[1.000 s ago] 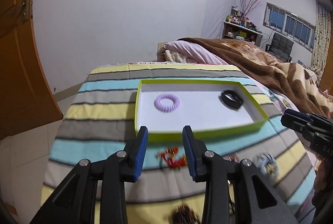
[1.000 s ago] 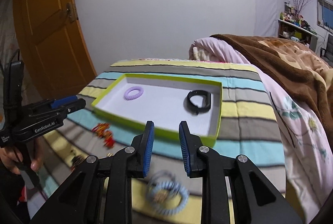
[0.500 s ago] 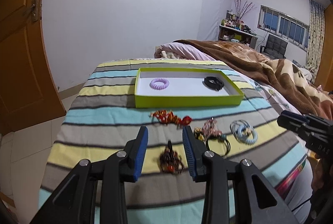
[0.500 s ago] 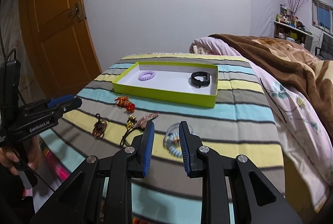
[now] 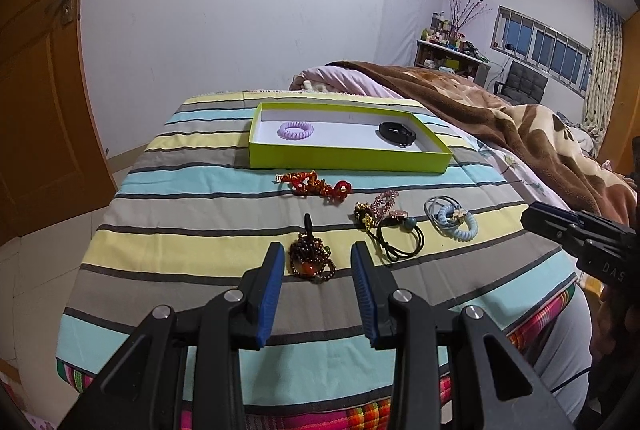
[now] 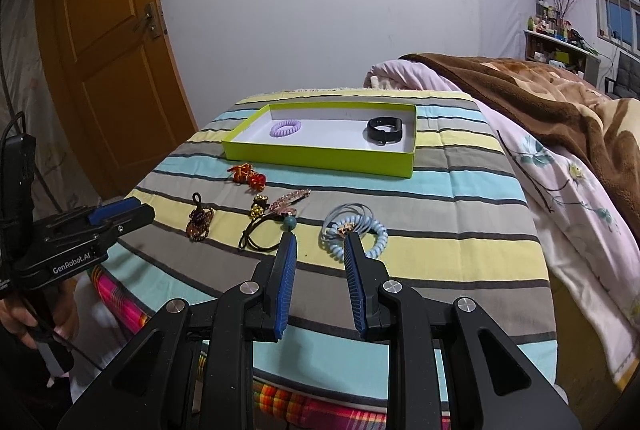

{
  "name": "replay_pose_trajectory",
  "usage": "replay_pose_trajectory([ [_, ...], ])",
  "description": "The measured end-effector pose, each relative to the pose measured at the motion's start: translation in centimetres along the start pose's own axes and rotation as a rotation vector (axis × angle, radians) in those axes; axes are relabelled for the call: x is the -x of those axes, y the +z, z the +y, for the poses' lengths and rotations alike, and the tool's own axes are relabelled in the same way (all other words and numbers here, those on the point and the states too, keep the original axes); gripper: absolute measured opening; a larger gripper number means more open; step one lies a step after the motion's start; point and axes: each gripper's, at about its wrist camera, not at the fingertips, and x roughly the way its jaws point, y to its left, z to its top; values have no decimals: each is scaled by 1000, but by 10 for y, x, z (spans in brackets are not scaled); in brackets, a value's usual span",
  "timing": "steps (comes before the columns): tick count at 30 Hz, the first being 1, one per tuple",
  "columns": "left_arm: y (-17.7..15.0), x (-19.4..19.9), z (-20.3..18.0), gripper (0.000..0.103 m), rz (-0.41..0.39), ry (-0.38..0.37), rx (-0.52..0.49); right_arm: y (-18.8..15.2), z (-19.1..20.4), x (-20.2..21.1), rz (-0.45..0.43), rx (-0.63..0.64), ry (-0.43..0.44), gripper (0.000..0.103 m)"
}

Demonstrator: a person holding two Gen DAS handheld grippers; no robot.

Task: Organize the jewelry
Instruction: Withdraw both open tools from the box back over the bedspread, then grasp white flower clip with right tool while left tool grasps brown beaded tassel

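Note:
A lime-green box (image 5: 348,159) (image 6: 320,154) on the striped cloth holds a purple coil ring (image 5: 295,129) (image 6: 285,128) and a black band (image 5: 397,134) (image 6: 384,130). In front of it lie a red ornament (image 5: 316,186) (image 6: 249,175), a brown bead bracelet (image 5: 310,260) (image 6: 199,222), a black hair tie with gold and pink charms (image 5: 384,220) (image 6: 272,216), and a blue coil tie (image 5: 454,222) (image 6: 356,230). My left gripper (image 5: 318,258) is open and empty, just short of the bead bracelet. My right gripper (image 6: 320,246) is open and empty, just short of the blue tie.
The striped cloth (image 5: 192,222) covers a raised surface whose near edge drops off below the grippers. A brown blanket and pink quilt (image 6: 560,134) lie to the right. An orange door (image 6: 104,70) stands at the left.
Both grippers have pulled back from the box toward the near edge, so the loose jewelry now lies ahead of the fingers. Both stayed open and empty.

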Motion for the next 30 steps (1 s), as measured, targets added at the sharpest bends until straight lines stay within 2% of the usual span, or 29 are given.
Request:
replay_pose_trajectory([
  [7, -1, -10, 1, 36, 17, -4, -1, 0, -2, -11, 18, -1, -1, 25],
  [30, -1, -69, 8, 36, 129, 3, 32, 5, -19, -87, 125, -57, -31, 25],
])
